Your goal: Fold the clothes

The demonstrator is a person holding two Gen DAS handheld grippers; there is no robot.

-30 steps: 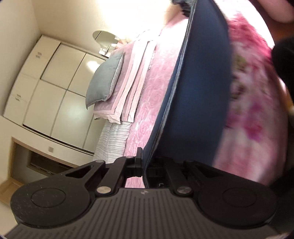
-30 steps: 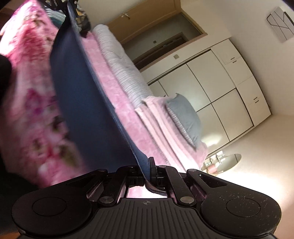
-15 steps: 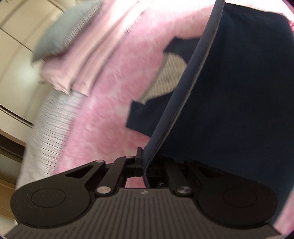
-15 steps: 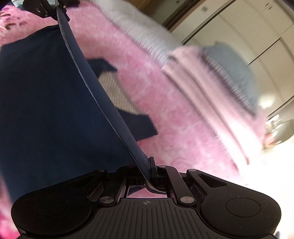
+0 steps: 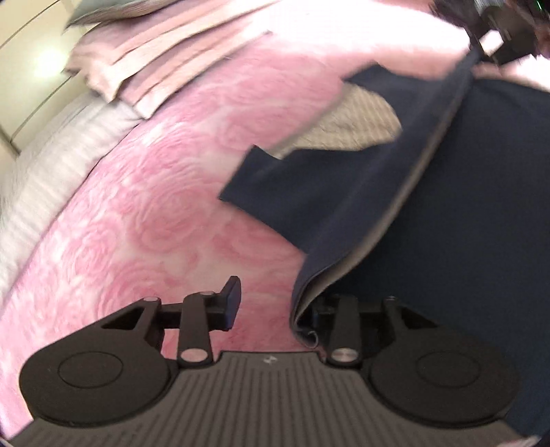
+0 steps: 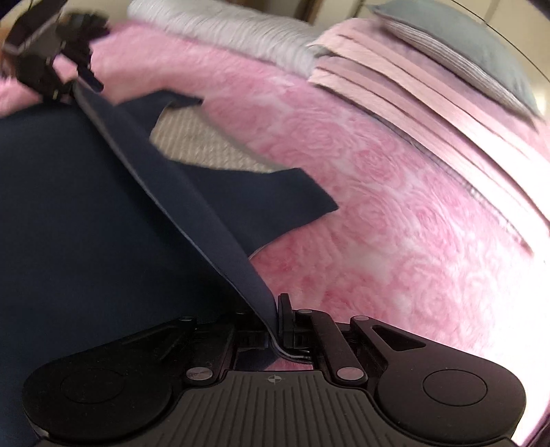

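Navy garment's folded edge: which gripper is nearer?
Right. The right gripper, jaws just beginning to open, pinches the garment edge. The left gripper has just opened, with the edge lying against one finger and the other clear.

A navy blue garment (image 5: 464,192) is seen, plain and unpatterned, with a paler grey-blue tone along its folded edge. A beige, finely striped lining (image 5: 347,127) is shown at its neck opening. The bed cover (image 5: 165,192) is coloured pink, with a raised rose pattern in lighter and deeper pinks. Pale pink folded bedding (image 6: 426,89) is marked by slightly darker pink bands. A grey cushion (image 6: 471,44) is edged with fine pale stripes. A white-grey ribbed sheet (image 6: 233,31) is visible. Both claws (image 5: 268,313) (image 6: 275,323) are finished in matte black, with silver rivets.
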